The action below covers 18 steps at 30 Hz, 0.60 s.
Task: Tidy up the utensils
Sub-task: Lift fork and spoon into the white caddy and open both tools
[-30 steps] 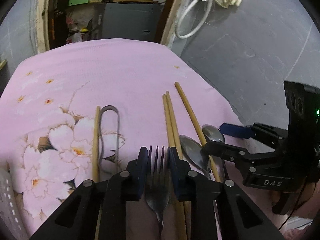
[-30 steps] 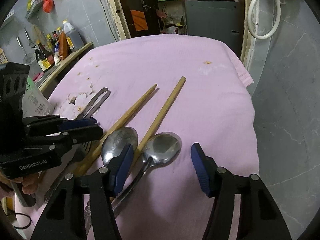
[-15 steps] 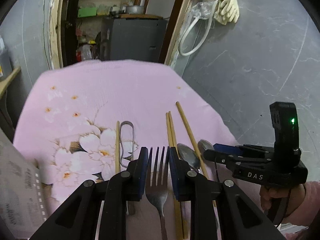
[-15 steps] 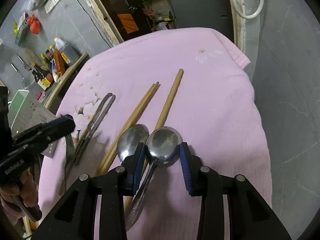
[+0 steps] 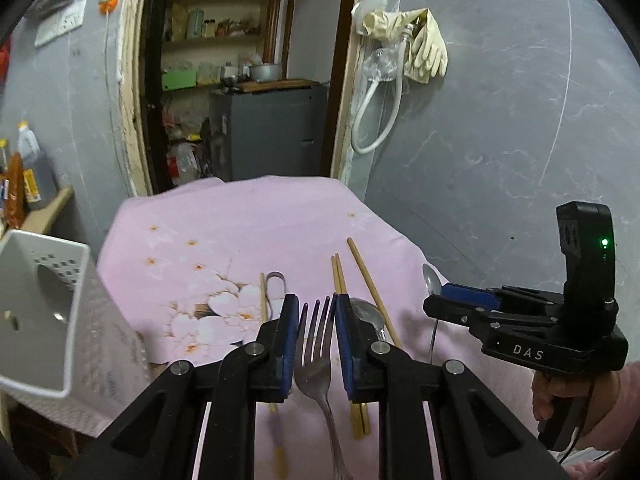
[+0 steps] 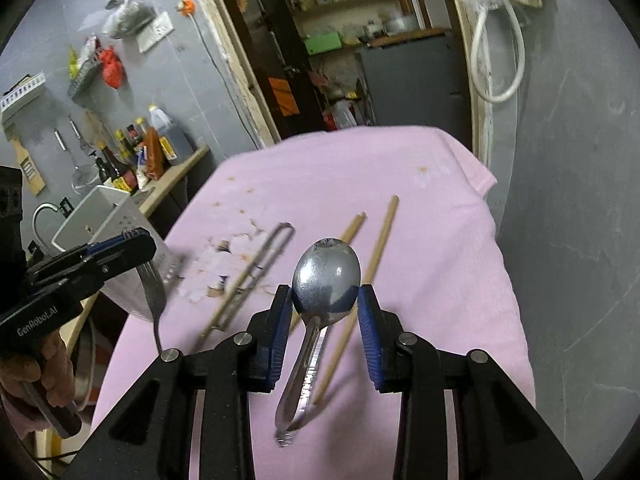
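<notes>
on the tabletop [image 5: 248, 216] tongs [image 5: 276, 292] lie left of the chopsticks [image 5: 370, 292]; a spoon [image 5: 366, 314] lies between them; a basket [image 5: 36, 308] stands far left.

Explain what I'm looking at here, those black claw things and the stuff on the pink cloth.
No robot: a person holds a two-fingered tool in each hand, each carrying a wide-angle camera that looks along its fingers. One picture comes from each camera.

The left hand-held gripper is shut on a fork. The right hand-held gripper is shut on a spoon. Each tool also shows from the side in the other's picture.

On the pink cloth lie wooden chopsticks, metal tongs and another spoon. A white perforated holder stands at the left.
</notes>
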Each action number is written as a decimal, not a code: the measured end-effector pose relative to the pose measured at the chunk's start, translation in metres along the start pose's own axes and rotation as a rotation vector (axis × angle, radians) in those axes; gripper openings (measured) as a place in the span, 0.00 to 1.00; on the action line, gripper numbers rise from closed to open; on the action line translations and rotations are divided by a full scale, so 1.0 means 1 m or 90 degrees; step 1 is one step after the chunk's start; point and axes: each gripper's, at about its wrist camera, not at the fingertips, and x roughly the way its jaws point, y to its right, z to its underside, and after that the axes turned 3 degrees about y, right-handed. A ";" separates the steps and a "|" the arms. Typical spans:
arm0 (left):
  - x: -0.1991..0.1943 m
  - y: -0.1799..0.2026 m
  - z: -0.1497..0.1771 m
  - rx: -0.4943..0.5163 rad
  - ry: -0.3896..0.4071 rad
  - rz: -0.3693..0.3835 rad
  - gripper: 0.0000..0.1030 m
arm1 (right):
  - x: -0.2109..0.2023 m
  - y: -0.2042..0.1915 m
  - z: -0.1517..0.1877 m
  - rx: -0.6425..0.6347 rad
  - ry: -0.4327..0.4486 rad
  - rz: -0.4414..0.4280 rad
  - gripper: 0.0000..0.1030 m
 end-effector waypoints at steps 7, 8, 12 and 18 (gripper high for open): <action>-0.023 -0.015 0.002 -0.032 0.010 -0.021 0.14 | -0.025 -0.022 0.004 -0.011 0.039 -0.003 0.28; -0.026 -0.017 0.003 -0.036 0.011 -0.021 0.11 | -0.029 -0.025 0.005 -0.015 0.045 -0.005 0.28; -0.037 -0.025 0.000 -0.045 0.022 -0.024 0.03 | -0.041 -0.037 0.005 -0.031 0.071 -0.011 0.28; -0.051 -0.026 -0.003 -0.026 0.034 -0.039 0.03 | -0.053 -0.050 0.002 -0.041 0.095 -0.023 0.28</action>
